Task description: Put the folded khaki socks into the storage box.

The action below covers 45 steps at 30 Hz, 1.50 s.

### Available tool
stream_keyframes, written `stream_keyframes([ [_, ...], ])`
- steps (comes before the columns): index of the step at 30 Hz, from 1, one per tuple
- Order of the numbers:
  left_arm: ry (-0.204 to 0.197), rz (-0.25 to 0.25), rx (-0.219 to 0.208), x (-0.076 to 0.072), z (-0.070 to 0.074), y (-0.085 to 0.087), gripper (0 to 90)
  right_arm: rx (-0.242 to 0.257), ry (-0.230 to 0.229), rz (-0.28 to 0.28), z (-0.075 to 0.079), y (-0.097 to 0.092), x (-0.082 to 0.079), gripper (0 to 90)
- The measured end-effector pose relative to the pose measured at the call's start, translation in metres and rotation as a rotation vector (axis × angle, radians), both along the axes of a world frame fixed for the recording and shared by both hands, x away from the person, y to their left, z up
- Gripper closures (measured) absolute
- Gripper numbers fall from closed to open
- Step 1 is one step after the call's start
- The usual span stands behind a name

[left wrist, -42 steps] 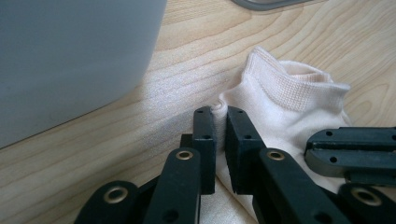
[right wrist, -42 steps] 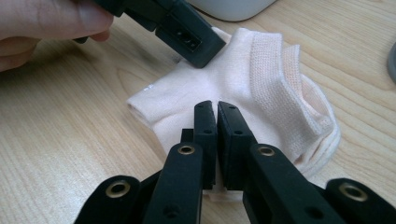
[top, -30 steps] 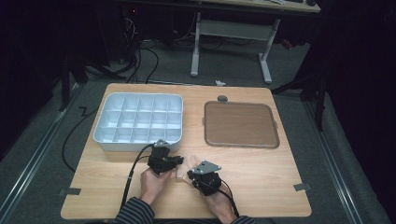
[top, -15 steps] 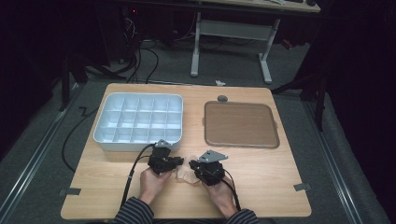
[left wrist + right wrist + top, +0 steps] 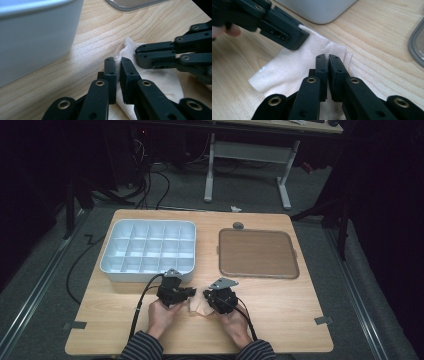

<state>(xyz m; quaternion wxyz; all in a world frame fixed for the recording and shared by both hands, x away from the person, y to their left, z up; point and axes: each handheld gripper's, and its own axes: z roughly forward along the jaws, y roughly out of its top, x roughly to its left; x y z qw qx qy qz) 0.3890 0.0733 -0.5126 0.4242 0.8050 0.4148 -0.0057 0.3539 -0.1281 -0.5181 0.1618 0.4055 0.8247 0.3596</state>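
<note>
The left gripper point(image 5: 189, 292) is seen with its jaws pressed together on the edge of a small pale cloth point(image 5: 199, 306), which is pinched between the pads in the left gripper view point(image 5: 117, 75). The right gripper point(image 5: 209, 296) is likewise closed, its jaws clamped on the cloth point(image 5: 287, 67) near a ribbed hem, as shown in the right gripper view point(image 5: 328, 72). The two grippers are pointed at each other, tips near but apart, with the cloth point(image 5: 165, 77) lying flat on the table between and beneath them.

In the high view, the cloth is found at about 6 o'clock on the wooden table point(image 5: 300, 320), near the front edge. Each gripper is held by a hand point(image 5: 161, 314), with striped sleeves point(image 5: 142, 347) entering from the bottom edge, and a black cable point(image 5: 140, 302) is trailed from the left gripper.

At about 10 o'clock from the cloth, a white divided tray point(image 5: 148, 251) is set, its near wall just beside the left gripper. At about 2 o'clock, a flat brown tray point(image 5: 257, 254) is placed, well apart from the grippers. Beyond the table, a grey floor and the white legs of a desk point(image 5: 247, 167) are seen.
</note>
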Motion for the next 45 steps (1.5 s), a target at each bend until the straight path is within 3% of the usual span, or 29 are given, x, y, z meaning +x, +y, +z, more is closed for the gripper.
stream_keyframes([
  [15,-0.034,-0.028,-0.065,-0.004,0.008,0.004,85.1,-0.018,0.007,0.025,-0.002,0.005,0.003,88.2],
  [23,-0.067,-0.055,-0.047,-0.004,0.018,-0.001,85.3,-0.027,0.019,0.046,-0.001,0.011,0.006,88.8],
  [33,-0.063,-0.037,-0.048,-0.003,0.017,-0.001,85.4,-0.033,0.024,0.076,-0.001,0.016,0.011,89.3],
  [35,-0.059,-0.030,-0.040,-0.002,0.017,-0.001,85.5,-0.018,0.031,0.072,0.000,0.014,0.011,86.6],
  [36,-0.059,-0.012,-0.005,-0.002,0.017,-0.001,85.6,-0.011,0.024,0.070,0.001,0.012,0.011,85.3],
  [39,-0.059,-0.008,0.017,-0.003,0.017,0.001,85.7,-0.003,-0.003,0.059,0.007,0.008,0.007,83.3],
  [45,-0.054,-0.004,0.019,-0.003,0.018,0.001,85.7,0.018,-0.030,0.010,0.019,-0.012,-0.001,77.3],
])
